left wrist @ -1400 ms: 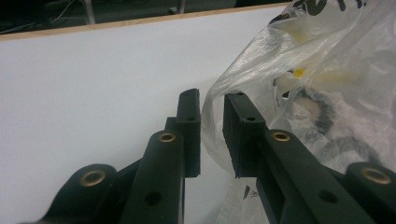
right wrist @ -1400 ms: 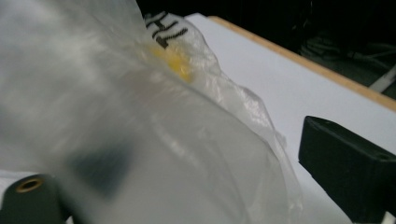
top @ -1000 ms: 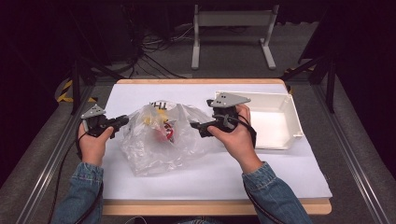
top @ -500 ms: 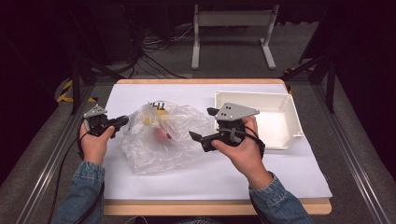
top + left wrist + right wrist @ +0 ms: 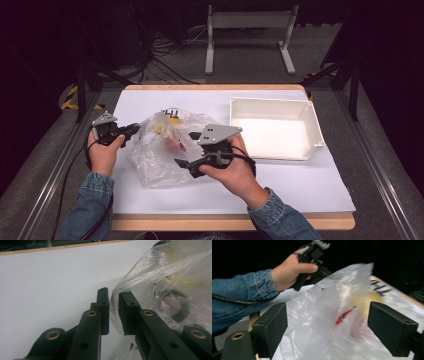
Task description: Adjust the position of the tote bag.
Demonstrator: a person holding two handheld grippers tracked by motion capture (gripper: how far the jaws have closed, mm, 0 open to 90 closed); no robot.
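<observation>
While our left gripper (image 5: 113, 312) pinches the clear plastic bag (image 5: 167, 147) left of the white bin (image 5: 272, 131), our right gripper (image 5: 327, 327) gapes wide around it, jaws just narrowing, gripping nothing
We risk tearing thin film if the grippers pull apart

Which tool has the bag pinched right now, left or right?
The left tool: its jaws are nearly closed on the edge of the bag. The right tool has been closing but stands wide, with the bag between its pads, not pressed.
</observation>
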